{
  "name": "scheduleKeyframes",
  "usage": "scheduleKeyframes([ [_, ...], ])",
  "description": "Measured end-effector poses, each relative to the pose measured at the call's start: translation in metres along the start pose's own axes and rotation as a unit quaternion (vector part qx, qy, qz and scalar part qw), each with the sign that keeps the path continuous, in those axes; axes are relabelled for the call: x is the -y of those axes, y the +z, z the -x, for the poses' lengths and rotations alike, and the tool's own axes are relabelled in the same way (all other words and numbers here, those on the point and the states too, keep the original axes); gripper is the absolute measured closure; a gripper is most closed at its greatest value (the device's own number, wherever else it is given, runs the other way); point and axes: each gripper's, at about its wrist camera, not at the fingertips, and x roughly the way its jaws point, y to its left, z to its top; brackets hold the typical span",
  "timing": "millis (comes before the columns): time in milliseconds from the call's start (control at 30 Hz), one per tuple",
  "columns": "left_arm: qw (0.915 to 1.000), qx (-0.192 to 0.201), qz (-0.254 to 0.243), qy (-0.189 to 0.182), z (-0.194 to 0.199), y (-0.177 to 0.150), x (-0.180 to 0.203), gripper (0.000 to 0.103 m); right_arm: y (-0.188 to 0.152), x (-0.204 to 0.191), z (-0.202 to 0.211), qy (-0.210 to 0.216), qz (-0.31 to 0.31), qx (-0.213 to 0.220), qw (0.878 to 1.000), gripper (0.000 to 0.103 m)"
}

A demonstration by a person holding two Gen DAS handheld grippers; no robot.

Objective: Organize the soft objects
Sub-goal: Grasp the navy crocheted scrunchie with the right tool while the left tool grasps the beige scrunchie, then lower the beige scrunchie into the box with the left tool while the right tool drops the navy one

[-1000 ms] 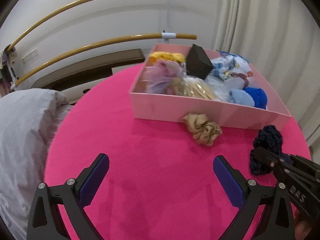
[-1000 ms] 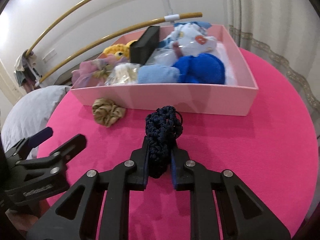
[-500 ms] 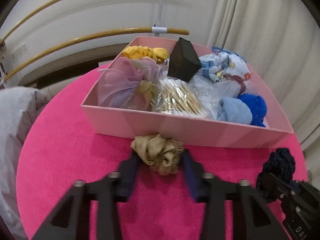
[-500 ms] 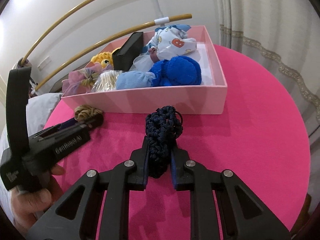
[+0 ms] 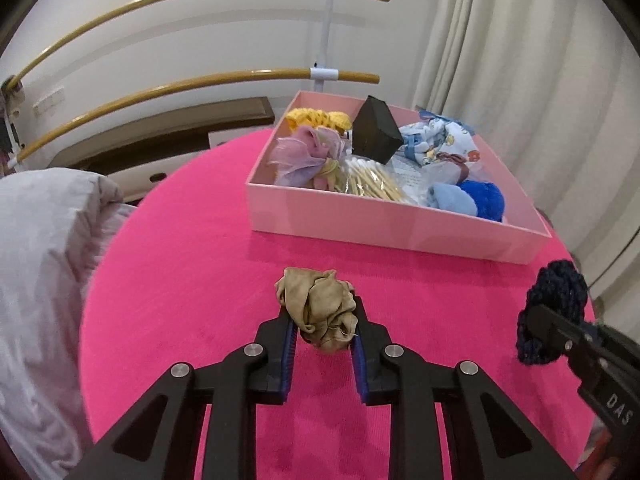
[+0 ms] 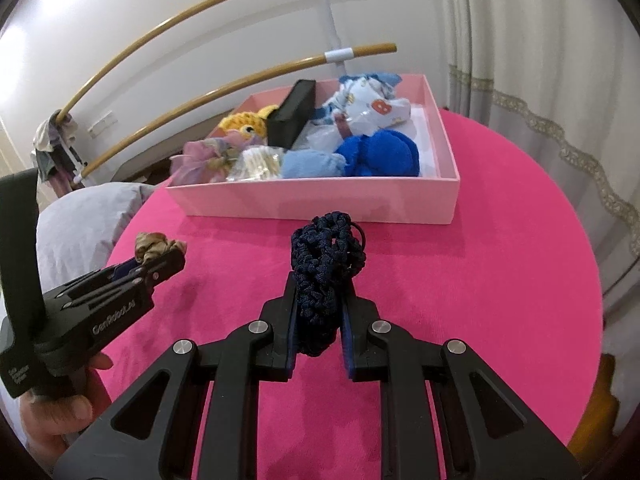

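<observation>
**Left wrist view: both grippers holding scrunchies**

Left gripper [image 5: 323,330] has just been closing – pads now pinch the tan scrunchie [image 5: 318,310], which sits above the pink tabletop [image 5: 180,280], near side of the pink box [image 5: 380,224]. Right gripper [image 6: 318,320] is clamped tight on the navy crochet scrunchie [image 6: 326,272], also in front of the box. Box holds soft items, incl. a blue ball [image 6: 380,154] & a yellow knit toy [image 6: 246,126].

Home bedroom, curtains [image 5: 500,40], grey bedding [image 5: 36,240]
</observation>
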Motion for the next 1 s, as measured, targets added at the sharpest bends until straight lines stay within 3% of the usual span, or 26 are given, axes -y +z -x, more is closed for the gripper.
scheduleKeyframes([
  [700,0.9987,0.05,-0.01,0.005,0.14,-0.056,-0.011,0.082,-0.028,-0.035,0.074,0.005,0.036,0.037,0.999,0.087],
  [1000,0.9976,0.068,-0.016,0.001,0.152,-0.037,-0.01,0.082,-0.005,-0.036,0.085,0.01,0.046,0.057,0.997,0.087],
])
